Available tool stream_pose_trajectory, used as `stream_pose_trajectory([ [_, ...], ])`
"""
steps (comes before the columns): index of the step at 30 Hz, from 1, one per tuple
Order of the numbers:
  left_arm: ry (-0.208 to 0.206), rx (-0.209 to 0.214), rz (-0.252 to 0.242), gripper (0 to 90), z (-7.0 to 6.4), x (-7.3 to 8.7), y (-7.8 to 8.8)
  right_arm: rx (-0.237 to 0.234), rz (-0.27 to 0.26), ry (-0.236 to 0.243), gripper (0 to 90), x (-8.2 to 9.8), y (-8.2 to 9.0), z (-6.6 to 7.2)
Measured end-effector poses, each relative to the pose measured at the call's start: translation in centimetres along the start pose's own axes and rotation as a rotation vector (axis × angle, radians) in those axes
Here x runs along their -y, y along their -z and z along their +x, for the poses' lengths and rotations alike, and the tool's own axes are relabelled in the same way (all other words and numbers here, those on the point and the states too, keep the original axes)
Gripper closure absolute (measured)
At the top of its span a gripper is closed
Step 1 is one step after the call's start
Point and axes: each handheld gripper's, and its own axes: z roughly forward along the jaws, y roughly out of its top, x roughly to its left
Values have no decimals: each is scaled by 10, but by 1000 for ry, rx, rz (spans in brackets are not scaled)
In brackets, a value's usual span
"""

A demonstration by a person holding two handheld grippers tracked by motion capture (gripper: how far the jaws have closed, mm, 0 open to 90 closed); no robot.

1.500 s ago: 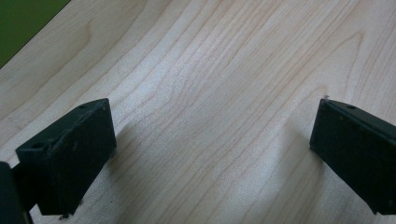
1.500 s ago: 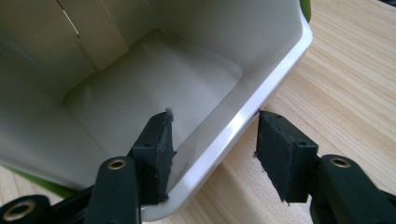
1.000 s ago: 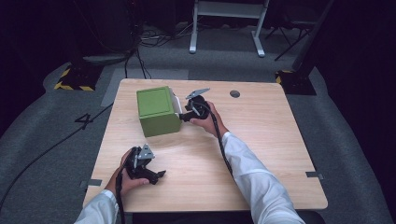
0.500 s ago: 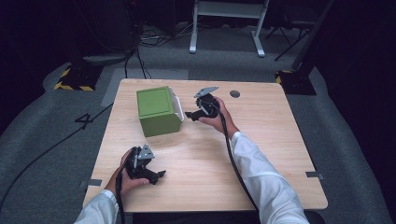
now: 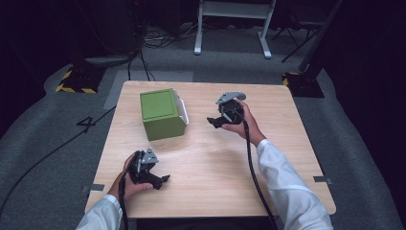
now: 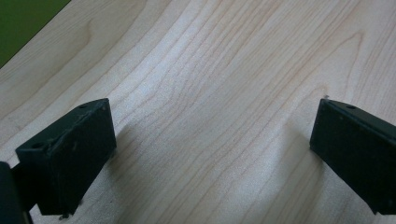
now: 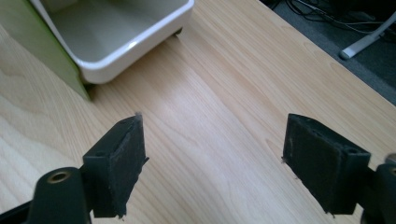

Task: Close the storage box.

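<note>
A green box stands on the far left part of the wooden table, with a white drawer sticking out of its right side. In the right gripper view the drawer's rim shows, and the inside looks empty. My right gripper hovers a short way to the right of the drawer and points at it. Its jaws have just been opening and hold nothing. My left gripper rests low at the near left, open over bare wood, with a corner of the green box ahead.
A dark round hole sits in the tabletop near the far edge. Beyond the table are a white stand, cables on the grey floor and black-and-yellow marked blocks. Bare wood stretches across the middle and right of the table.
My right gripper has drawn back to the right, away from the drawer, and risen a little, with its jaws spread wider. The left gripper has stayed where it was.
</note>
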Motion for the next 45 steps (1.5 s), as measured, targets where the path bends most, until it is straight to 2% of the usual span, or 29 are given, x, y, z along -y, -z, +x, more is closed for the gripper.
stream_pose_trajectory([
  [2, 0, 0, 0, 4, 0, 0, 0, 9, 13, 10, 214, 3, 5, 0],
  [3, 1, 0, 0, 4, 0, 0, 0, 25, 37, 23, 214, 6, 10, -1],
  [7, 0, 0, 0, 4, 0, 0, 0, 36, 56, 35, 208, 13, 18, -2],
  [16, 1, 0, -1, 4, 0, 0, 0, 28, 69, 30, 206, 38, 42, -10],
  [23, 1, 0, -1, 4, 0, 0, 0, 18, 66, 37, 205, 55, 56, -10],
  [27, 2, 0, -1, 4, 0, 0, 0, 25, 61, 41, 205, 69, 73, -10],
  [36, 1, 0, -1, 4, 0, 0, 0, 48, 54, 53, 202, 91, 96, -10],
  [38, 1, 0, -1, 4, 0, 0, 0, 58, 61, 66, 196, 103, 102, -9],
  [43, 1, 0, 0, 4, 0, 0, 0, 61, 65, 51, 195, 119, 110, -9],
  [45, 1, 0, -1, 4, 0, 0, 0, 67, 72, 38, 195, 131, 114, -10],
])
